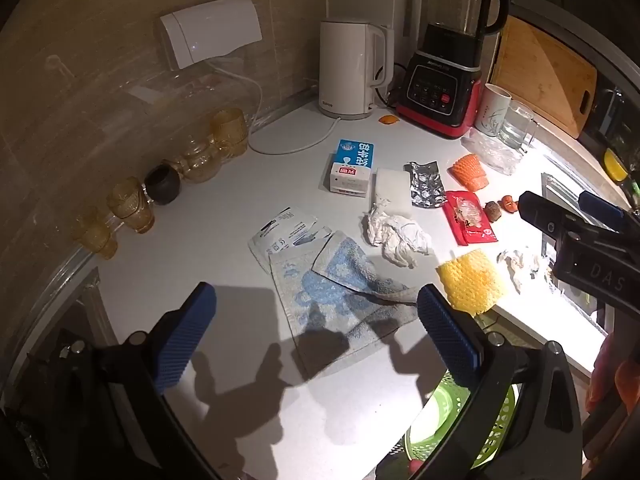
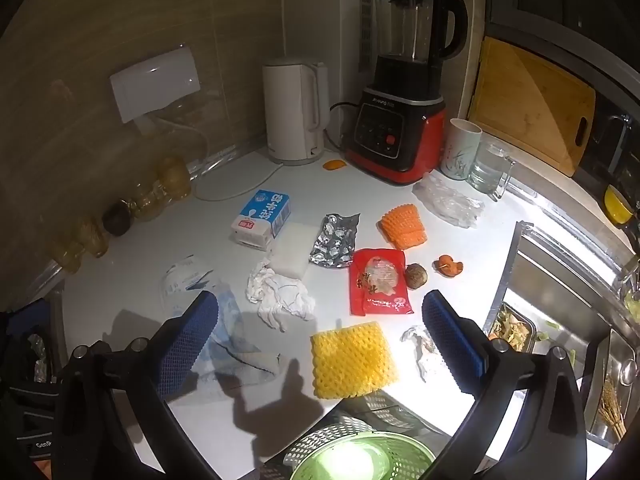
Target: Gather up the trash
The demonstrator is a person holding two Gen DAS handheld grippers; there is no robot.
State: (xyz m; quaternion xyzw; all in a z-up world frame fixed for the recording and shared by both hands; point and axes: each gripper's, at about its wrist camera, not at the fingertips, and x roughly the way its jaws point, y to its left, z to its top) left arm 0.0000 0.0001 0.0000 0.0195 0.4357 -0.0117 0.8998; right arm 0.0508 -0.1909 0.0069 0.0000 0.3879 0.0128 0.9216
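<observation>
Trash lies spread over the white counter (image 1: 224, 184): a crumpled tissue (image 1: 394, 236) (image 2: 278, 296), a red wrapper (image 1: 470, 218) (image 2: 378, 282), a yellow foam net (image 1: 472, 282) (image 2: 352, 360), an orange foam net (image 1: 470, 172) (image 2: 402, 226), a foil blister pack (image 1: 426, 186) (image 2: 334, 244) and a milk carton (image 1: 352, 168) (image 2: 264, 216). My left gripper (image 1: 316, 336) hovers open above a blue-and-white cloth (image 1: 340, 300), holding nothing. My right gripper (image 2: 320, 340) (image 1: 560, 204) hangs open over the yellow net, also with nothing in it. A green basket (image 1: 448, 416) (image 2: 360, 456) sits below the counter's front edge.
A white kettle (image 1: 348, 72), a red-and-black blender (image 1: 444, 80), a cup (image 2: 460, 148) and a glass mug (image 2: 490, 168) stand at the back. Amber glasses (image 1: 132, 204) line the left wall. A sink (image 2: 560, 300) lies to the right, with a cutting board (image 2: 532, 104) behind it.
</observation>
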